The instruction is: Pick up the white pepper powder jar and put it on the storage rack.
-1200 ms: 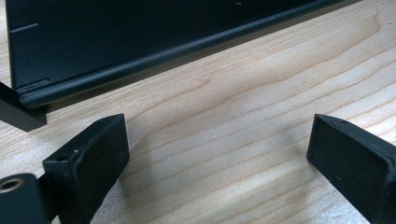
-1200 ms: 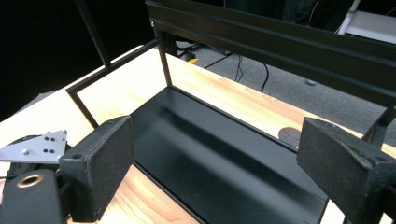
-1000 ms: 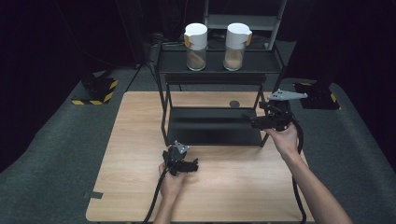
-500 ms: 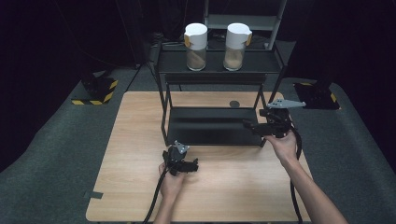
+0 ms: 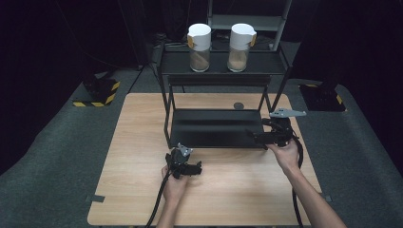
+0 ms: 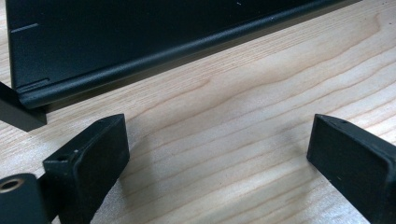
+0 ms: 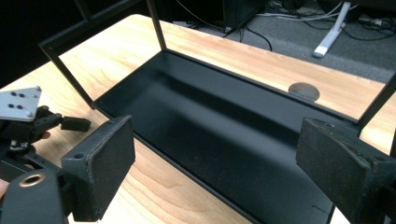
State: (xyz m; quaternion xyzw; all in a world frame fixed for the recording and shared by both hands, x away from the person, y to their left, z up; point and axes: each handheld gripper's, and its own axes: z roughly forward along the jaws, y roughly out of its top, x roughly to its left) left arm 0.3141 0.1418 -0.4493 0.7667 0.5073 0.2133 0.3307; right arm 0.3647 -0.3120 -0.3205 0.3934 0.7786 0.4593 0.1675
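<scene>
Holding the left gripper (image 5: 196, 168) wide open and empty low over the wooden table (image 5: 128, 156), the right gripper (image 5: 252, 136) wide open, empty, by the black shelf (image 5: 214, 126)

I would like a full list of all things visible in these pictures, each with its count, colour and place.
table: 1, light wood, centre of the grey carpeted floor.
shelf rack: 1, black metal, two tiers, standing on the far half of the table; lower tray bare.
jars: 2, clear with white lids and tan contents, side by side on the top tier.
round hole: 1, dark, in the tabletop behind the rack.
striped bases: 2, black with yellow stripes, on the floor left and right of the table.
left gripper: 1, black, open, low over the table in front of the rack.
right gripper: 1, black, open, at the right end of the lower tray.
</scene>
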